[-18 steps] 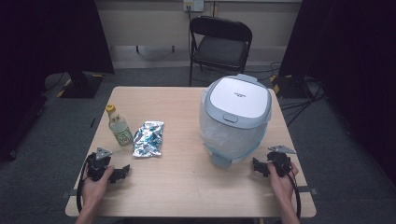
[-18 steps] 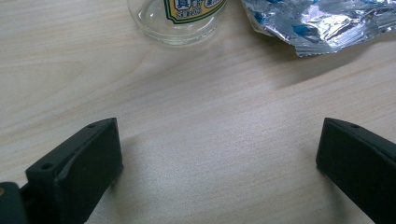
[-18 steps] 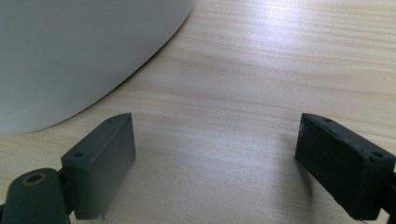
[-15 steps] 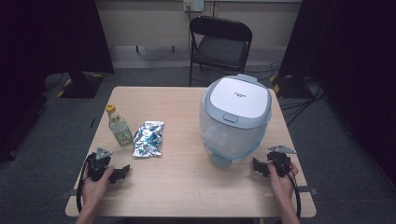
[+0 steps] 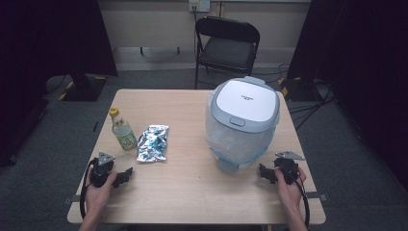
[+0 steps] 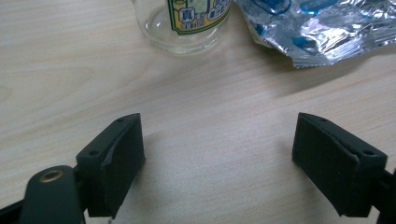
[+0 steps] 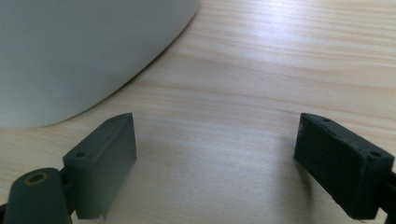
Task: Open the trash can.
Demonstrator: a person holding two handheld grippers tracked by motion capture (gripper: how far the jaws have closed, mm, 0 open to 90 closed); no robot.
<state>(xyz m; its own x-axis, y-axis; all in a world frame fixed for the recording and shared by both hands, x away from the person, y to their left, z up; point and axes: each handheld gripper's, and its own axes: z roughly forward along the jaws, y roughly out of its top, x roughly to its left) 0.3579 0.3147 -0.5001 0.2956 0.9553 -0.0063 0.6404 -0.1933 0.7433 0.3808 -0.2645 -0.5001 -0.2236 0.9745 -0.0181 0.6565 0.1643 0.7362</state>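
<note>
The rice cooker [image 5: 244, 120] stands on the right half of the counter [image 5: 187, 192], lid down, a clear bag around its body. Left of it lie a foil packet [image 5: 154, 143] and, just beside that, an upright small bottle [image 5: 122, 131] with a yellow cap. The right gripper [image 5: 267, 173] rests on the counter near the cooker's front foot, fingers [image 7: 106, 158] spread wide with nothing between them. The left gripper [image 5: 123, 176] sits below the bottle and packet, fingers [image 6: 116, 156] likewise spread and empty. By the look of it nothing has been handled yet: all the work seems left to do
</note>
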